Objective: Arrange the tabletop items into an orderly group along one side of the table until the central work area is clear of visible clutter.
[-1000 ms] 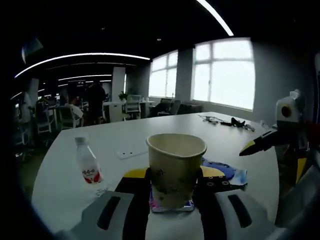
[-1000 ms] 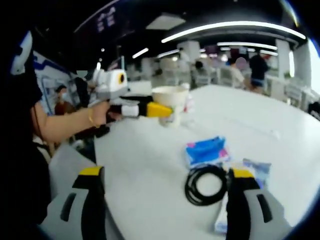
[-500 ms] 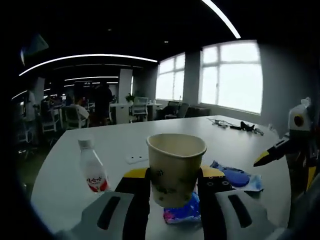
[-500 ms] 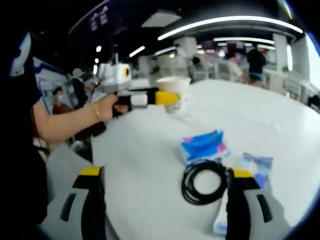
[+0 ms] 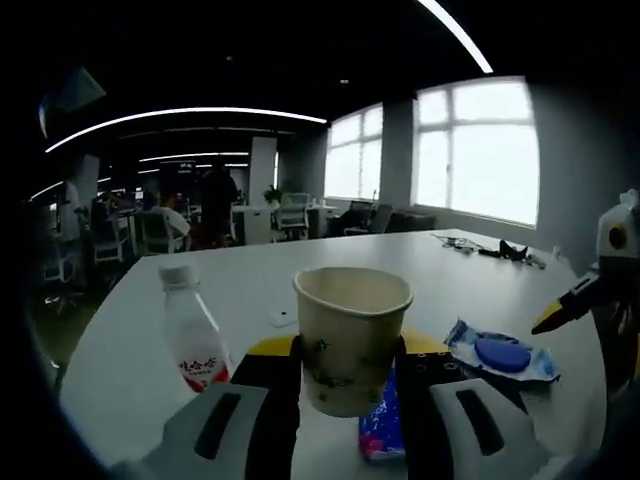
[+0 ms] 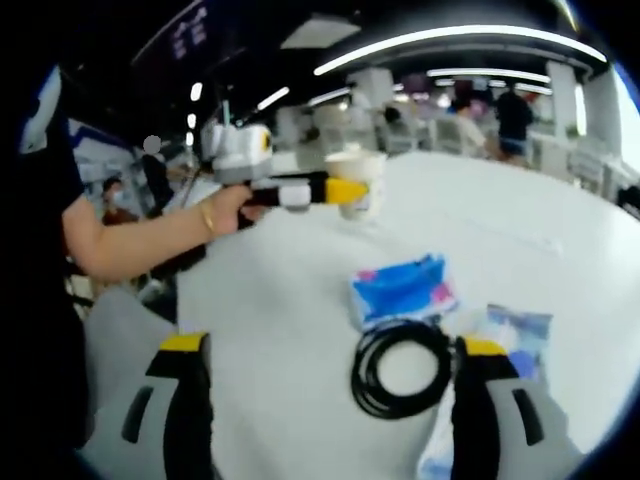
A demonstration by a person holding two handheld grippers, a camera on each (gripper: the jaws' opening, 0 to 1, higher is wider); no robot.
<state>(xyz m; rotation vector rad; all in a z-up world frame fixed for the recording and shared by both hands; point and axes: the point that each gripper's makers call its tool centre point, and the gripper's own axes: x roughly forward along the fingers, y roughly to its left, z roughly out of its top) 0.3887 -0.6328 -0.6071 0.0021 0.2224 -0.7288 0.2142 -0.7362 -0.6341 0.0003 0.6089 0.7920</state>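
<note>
A paper cup [image 5: 350, 335] is held upright just above the white table [image 5: 250, 280], with my left gripper [image 5: 348, 352] shut on it. From the right gripper view, that left gripper [image 6: 335, 190] carries the cup [image 6: 360, 180] at the far side of the table. My right gripper [image 6: 330, 400] stands open, its jaws on either side of a black cable coil [image 6: 400, 365] without touching it. A blue tissue packet [image 6: 400, 290] lies just beyond the coil. A small bottle [image 5: 195, 340] with a red label stands left of the cup.
A clear packet with a blue disc [image 5: 503, 352] lies on the table at the right, near my right gripper [image 5: 575, 300]. A blue packet [image 5: 380, 425] lies under the cup. A person's arm [image 6: 140, 235] reaches over the table's near edge. Office chairs and people stand far behind.
My left gripper has carried the cup farther along the table, closer to the bottle. The right gripper has stayed open over the cable coil.
</note>
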